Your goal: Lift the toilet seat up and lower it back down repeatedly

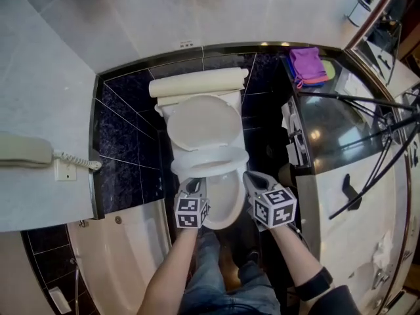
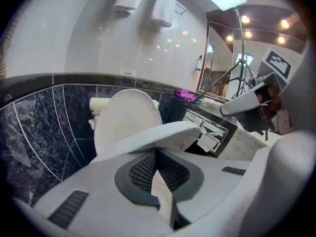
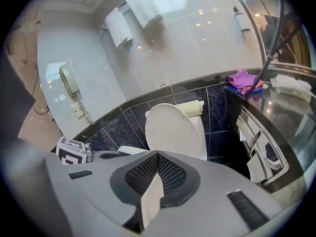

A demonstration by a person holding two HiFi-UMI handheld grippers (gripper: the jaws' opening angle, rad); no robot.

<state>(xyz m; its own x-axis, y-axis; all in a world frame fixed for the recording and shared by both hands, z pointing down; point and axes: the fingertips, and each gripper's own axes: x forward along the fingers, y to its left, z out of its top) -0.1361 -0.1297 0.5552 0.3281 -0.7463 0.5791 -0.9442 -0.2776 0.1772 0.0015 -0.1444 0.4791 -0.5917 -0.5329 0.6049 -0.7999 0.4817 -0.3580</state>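
A white toilet stands against the dark tiled wall, its lid (image 1: 200,123) upright against the tank. The toilet seat (image 1: 210,157) is tilted partway up above the bowl (image 1: 224,205). My left gripper (image 1: 191,184) is at the seat's front left rim. In the left gripper view its jaws (image 2: 157,154) are together and the seat (image 2: 153,137) lies just over their tips. My right gripper (image 1: 249,177) hangs beside the seat's front right edge. In its own view the right gripper (image 3: 157,157) is shut on nothing, with the seat (image 3: 126,152) off to its left.
A wall phone (image 1: 26,151) hangs at the left, above a bathtub (image 1: 111,254). A glass counter (image 1: 328,123) with a purple cloth (image 1: 307,64) and tripod legs (image 1: 367,104) runs close along the right. The person's legs (image 1: 216,274) stand before the bowl.
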